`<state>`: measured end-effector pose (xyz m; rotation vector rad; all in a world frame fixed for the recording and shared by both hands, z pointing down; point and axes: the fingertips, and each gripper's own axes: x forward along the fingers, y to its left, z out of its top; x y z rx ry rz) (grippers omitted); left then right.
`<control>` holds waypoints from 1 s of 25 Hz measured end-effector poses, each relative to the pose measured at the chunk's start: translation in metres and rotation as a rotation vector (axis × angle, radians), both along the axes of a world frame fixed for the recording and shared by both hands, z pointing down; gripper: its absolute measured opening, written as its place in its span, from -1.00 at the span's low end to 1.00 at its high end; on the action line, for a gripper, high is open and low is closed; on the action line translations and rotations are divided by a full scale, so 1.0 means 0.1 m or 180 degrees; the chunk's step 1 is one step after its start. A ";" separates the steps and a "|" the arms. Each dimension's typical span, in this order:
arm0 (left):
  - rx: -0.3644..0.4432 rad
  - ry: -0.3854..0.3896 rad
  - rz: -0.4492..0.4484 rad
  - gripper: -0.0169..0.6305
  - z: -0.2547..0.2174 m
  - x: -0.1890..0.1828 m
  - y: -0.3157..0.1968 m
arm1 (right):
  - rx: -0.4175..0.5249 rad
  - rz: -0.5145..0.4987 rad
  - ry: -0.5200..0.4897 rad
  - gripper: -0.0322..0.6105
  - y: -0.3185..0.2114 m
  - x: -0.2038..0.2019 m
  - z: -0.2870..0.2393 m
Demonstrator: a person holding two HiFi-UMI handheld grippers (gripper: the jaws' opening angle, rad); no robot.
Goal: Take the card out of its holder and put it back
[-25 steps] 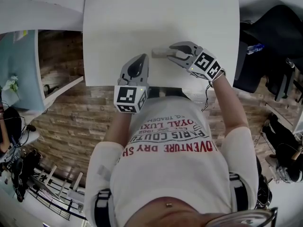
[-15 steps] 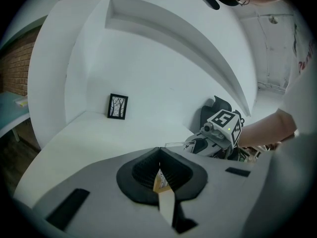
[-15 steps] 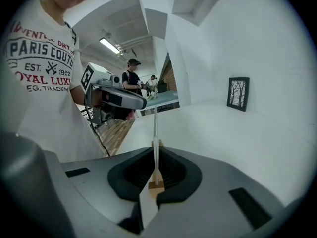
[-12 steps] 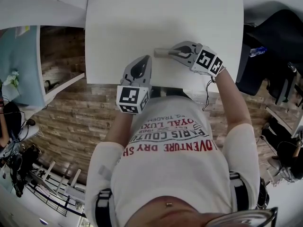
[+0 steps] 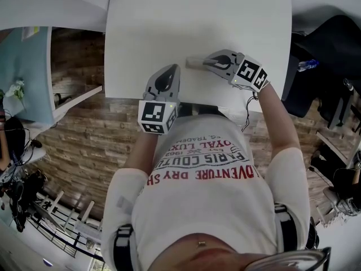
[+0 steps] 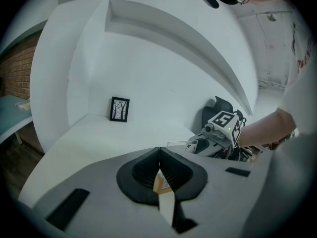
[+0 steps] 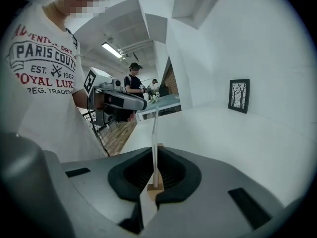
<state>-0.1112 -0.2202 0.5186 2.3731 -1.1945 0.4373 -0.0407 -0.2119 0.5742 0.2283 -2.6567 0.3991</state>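
Note:
A thin clear card holder [image 5: 195, 62] lies on the white table [image 5: 197, 21], reaching left from my right gripper [image 5: 207, 63]. In the right gripper view its see-through sheet [image 7: 154, 133] stands edge-on between the pads, and the jaws are closing onto it and touch both faces. From the left gripper view the holder [image 6: 178, 145] shows as a clear rectangle at the right gripper's [image 6: 199, 145] tips. Whether the card sits inside I cannot tell. My left gripper [image 5: 168, 72] rests at the table's near edge, left of the holder, shut with nothing in it [image 6: 158, 155].
A small framed picture [image 6: 119, 109] stands at the table's far end by the white wall. Dark bags and chairs [image 5: 321, 55] crowd the floor to the right. A light blue table [image 5: 25, 72] stands at the left.
The right gripper's jaws stood open around the holder's end and have closed onto it. Both grippers have hardly shifted otherwise.

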 end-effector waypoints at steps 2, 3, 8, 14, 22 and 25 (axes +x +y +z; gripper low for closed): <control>0.0022 -0.0011 -0.0022 -0.87 -0.03 -0.04 -0.03 | 0.0028 -0.0003 -0.0021 -0.79 -0.01 -0.01 -0.06; 0.0037 -0.0014 -0.0033 -0.87 -0.04 -0.06 -0.05 | 0.0049 -0.0006 -0.0027 -0.79 -0.02 -0.01 -0.09; 0.0130 -0.0034 -0.0066 -0.87 -0.11 -0.09 -0.12 | 0.0163 0.0005 -0.0069 -0.79 -0.04 0.03 -0.27; 0.0242 -0.0024 -0.0095 -0.87 -0.21 -0.07 -0.19 | 0.0314 0.0100 -0.0164 -0.79 -0.08 0.07 -0.52; 0.0462 -0.0055 -0.0066 -0.87 -0.42 0.07 -0.14 | 0.0659 0.0797 -0.0085 -0.79 -0.15 0.39 -0.78; 0.0513 -0.0065 -0.0054 -0.87 -0.50 0.09 -0.10 | 0.0796 0.1252 0.0048 -0.79 -0.16 0.56 -0.84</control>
